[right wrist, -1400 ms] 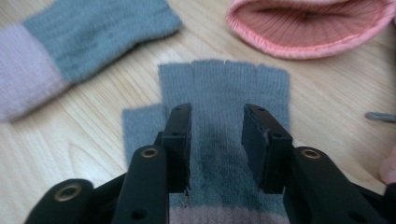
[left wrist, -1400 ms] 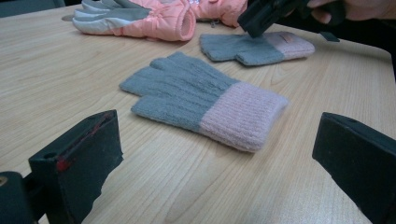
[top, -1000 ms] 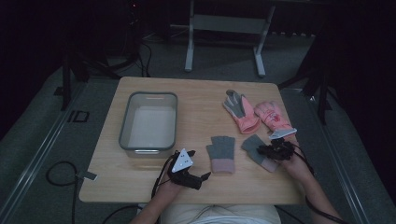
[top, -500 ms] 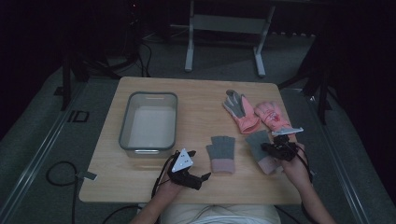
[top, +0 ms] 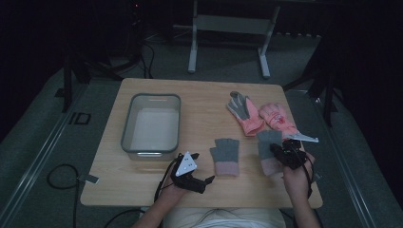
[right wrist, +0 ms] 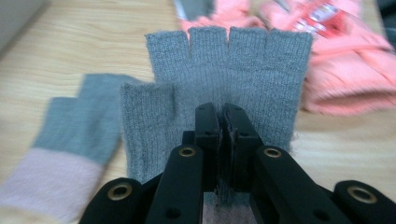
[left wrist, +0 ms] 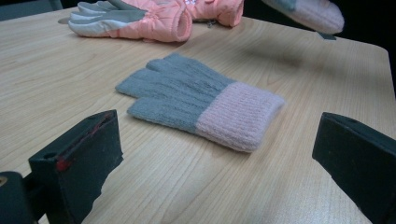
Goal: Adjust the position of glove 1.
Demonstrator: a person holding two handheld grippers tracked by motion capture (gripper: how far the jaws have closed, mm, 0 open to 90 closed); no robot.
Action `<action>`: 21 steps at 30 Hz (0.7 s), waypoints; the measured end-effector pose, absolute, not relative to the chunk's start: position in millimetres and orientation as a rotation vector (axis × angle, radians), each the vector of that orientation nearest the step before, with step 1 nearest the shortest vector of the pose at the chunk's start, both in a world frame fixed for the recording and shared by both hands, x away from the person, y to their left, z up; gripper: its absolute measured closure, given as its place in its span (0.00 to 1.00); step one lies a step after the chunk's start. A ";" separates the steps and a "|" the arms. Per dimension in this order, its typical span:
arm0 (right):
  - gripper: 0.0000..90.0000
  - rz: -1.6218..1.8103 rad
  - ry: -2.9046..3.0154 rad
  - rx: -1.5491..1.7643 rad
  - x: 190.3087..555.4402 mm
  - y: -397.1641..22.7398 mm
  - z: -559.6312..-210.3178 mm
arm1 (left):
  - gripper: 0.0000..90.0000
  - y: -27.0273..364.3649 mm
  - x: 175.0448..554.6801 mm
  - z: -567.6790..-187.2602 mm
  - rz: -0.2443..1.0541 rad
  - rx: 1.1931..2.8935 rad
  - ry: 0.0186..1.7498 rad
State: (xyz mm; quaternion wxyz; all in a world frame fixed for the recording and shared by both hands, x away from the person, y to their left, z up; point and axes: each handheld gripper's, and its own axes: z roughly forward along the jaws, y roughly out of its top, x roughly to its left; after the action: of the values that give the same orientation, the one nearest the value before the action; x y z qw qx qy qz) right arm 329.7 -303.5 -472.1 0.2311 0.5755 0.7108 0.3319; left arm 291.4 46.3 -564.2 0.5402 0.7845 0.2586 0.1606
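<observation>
Right gripper (right wrist: 223, 122) clamped on a grey knit glove (right wrist: 233, 79), lifted off the wooden table (top: 199, 99), left gripper (top: 209, 179) resting open beside its twin glove (left wrist: 201, 105)

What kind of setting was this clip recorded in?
Probably a lab or studio data-collection bay, not a home: a lone wooden table on grey carpet, dark surroundings, cables across the floor, and a metal stand behind.
</observation>
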 end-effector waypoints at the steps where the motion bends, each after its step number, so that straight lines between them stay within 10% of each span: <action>1: 0.95 0.909 1.931 1.614 330.1 -304.7 -475.5 | 0.01 46.4 291.6 -564.1 0.381 1.865 0.616; 21: 0.84 0.781 1.878 1.799 350.4 -302.7 -541.2 | 0.01 46.9 291.4 -564.1 0.389 1.866 0.621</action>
State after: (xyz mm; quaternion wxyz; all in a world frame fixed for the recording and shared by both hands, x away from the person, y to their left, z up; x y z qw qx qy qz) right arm 350.4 -302.7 -541.2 0.2113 0.6476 0.6760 0.2813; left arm 291.4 46.9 -564.1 0.5382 0.7845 0.2612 0.1634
